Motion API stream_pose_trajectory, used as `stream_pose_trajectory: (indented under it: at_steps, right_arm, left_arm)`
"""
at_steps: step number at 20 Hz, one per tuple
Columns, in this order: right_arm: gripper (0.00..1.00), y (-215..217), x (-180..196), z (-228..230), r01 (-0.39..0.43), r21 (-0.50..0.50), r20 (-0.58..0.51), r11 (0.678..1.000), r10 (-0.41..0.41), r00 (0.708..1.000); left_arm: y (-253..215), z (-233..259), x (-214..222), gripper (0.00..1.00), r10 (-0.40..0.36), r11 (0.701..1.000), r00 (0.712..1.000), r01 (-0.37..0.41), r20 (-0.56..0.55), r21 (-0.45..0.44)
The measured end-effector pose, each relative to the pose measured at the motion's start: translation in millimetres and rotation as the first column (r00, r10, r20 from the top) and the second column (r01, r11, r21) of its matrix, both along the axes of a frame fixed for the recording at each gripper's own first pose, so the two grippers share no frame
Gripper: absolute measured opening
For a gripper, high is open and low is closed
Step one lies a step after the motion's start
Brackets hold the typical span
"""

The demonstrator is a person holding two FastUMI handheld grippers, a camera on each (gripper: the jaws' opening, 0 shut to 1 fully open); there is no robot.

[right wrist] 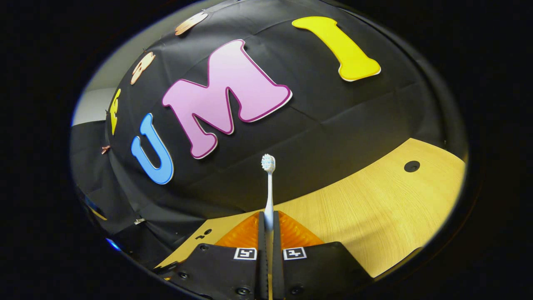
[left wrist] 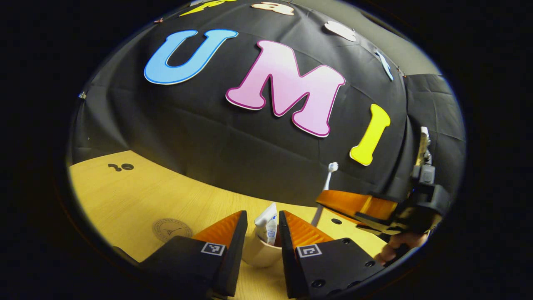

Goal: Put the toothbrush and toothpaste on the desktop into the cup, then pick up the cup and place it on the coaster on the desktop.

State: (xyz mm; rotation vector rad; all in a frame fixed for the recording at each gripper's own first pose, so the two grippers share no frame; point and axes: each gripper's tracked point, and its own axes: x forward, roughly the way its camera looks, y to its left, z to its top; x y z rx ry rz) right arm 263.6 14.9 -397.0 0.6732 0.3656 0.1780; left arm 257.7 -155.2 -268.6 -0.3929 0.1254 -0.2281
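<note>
A pale cup (left wrist: 260,253) stands on the wooden desktop between my left gripper's fingers, which touch both of its sides; the left gripper (left wrist: 263,212) is shut on it. A white toothpaste tube (left wrist: 266,225) sticks up out of the cup. Right of the cup, the right gripper (left wrist: 322,204) holds a white toothbrush (left wrist: 328,181) nearly upright, head up, its lower end hidden behind my finger. In the right gripper view the right gripper (right wrist: 268,214) is shut on the toothbrush (right wrist: 269,196). A round brown coaster (left wrist: 172,229) lies flat to the left of the cup.
The light wooden desktop (left wrist: 125,196) ends at the black cloth wall behind. It has small round holes (left wrist: 127,166) at the far left and another hole (right wrist: 412,166) in the right gripper view. A hand (left wrist: 399,246) holds the right gripper.
</note>
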Motion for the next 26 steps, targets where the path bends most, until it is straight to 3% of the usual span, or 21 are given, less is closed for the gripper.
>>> stream_pose_trajectory:
  at_steps: [2, 3, 6, 7, 8, 20, 23, 24, 25, 26]
  right_arm:
    - [0.08, 4, 4, -7, 0.009, 0.009, -0.002, 1.000, -0.009, 1.000]
    - [0.08, 6, 7, -9, 0.013, 0.004, 0.002, 1.000, -0.013, 1.000]
    - [0.08, 13, 10, -10, 0.014, 0.006, 0.014, 1.000, -0.014, 1.000]
    - [0.08, 14, 12, -12, 0.017, 0.008, 0.011, 1.000, -0.017, 1.000]
    - [0.08, 15, 12, -12, 0.020, 0.014, 0.010, 1.000, -0.020, 1.000]
    - [0.08, 40, 1, -49, -0.057, -0.155, 0.006, 0.986, 0.058, 0.998]
    - [0.12, 41, -7, -62, -0.077, -0.164, -0.034, 0.983, 0.073, 0.997]
    - [0.23, 43, -11, -67, -0.095, -0.155, -0.053, 0.983, 0.088, 0.995]
    - [0.18, 42, -11, -64, -0.083, -0.149, -0.037, 0.985, 0.078, 0.996]
    - [0.24, 41, -11, -65, -0.078, -0.162, -0.035, 0.984, 0.073, 0.997]
  left_arm:
    - [5, 0, -14, 0.53, -0.002, 1.000, 1.000, 0.002, -0.005, 0.004]
    - [9, -3, -20, 0.48, 0.004, 1.000, 1.000, -0.004, -0.012, 0.013]
    - [22, -12, -38, 0.48, 0.015, 0.999, 0.999, -0.014, -0.035, 0.043]
    - [24, -16, -44, 0.58, 0.015, 0.999, 0.999, -0.013, -0.048, 0.043]
    - [26, -19, -49, 0.48, 0.012, 0.999, 0.998, -0.010, -0.060, 0.042]
    - [36, -38, -73, 0.48, 0.015, 0.999, 0.993, -0.011, -0.117, 0.039]
    - [38, -39, -75, 0.48, 0.017, 0.999, 0.993, -0.012, -0.118, 0.041]
    - [39, -40, -75, 0.48, 0.018, 0.999, 0.993, -0.013, -0.118, 0.042]
    - [40, -42, -75, 0.48, 0.018, 0.999, 0.992, -0.013, -0.121, 0.042]
    - [41, -42, -76, 0.48, 0.018, 0.999, 0.992, -0.013, -0.123, 0.043]
